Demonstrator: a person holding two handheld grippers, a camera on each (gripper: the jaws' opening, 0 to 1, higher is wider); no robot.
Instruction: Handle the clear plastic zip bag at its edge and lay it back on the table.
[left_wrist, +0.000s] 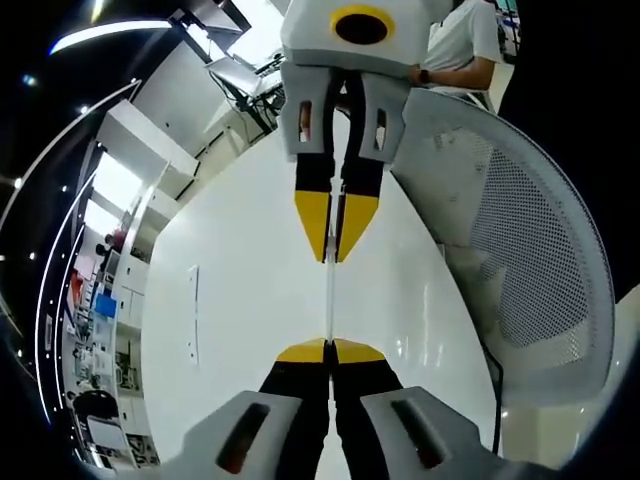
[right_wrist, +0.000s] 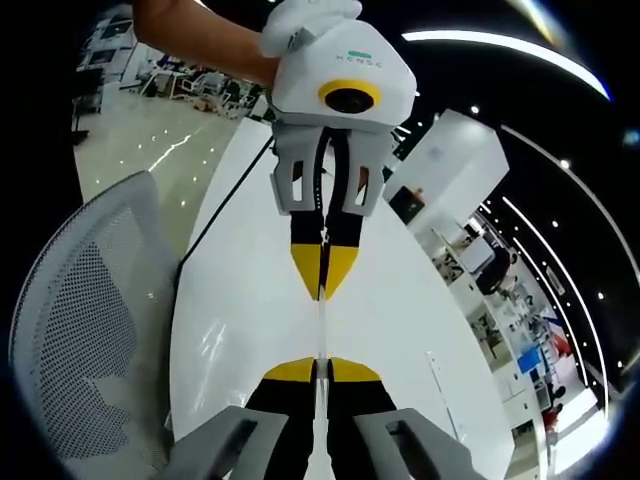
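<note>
The clear plastic zip bag (left_wrist: 329, 300) is held edge-on above the white table (left_wrist: 240, 300), so it shows as a thin pale line stretched between the two grippers. In the left gripper view my left gripper (left_wrist: 329, 350) rises from the bottom, its yellow tips shut on the bag's near edge. My right gripper (left_wrist: 335, 255) reaches in from the top, shut on the far edge. In the right gripper view my right gripper (right_wrist: 320, 365) pinches the bag (right_wrist: 321, 330) from below, and my left gripper (right_wrist: 322, 290) faces it from the top. The table (right_wrist: 240, 300) lies under both.
A grey mesh office chair (left_wrist: 530, 260) (right_wrist: 80, 330) stands against the table's side. A black cable (right_wrist: 220, 220) runs along that table edge. A thin flat strip (left_wrist: 192, 315) lies on the table. A person (left_wrist: 460, 40) stands behind, with a gloved hand (right_wrist: 300, 25) on the left gripper.
</note>
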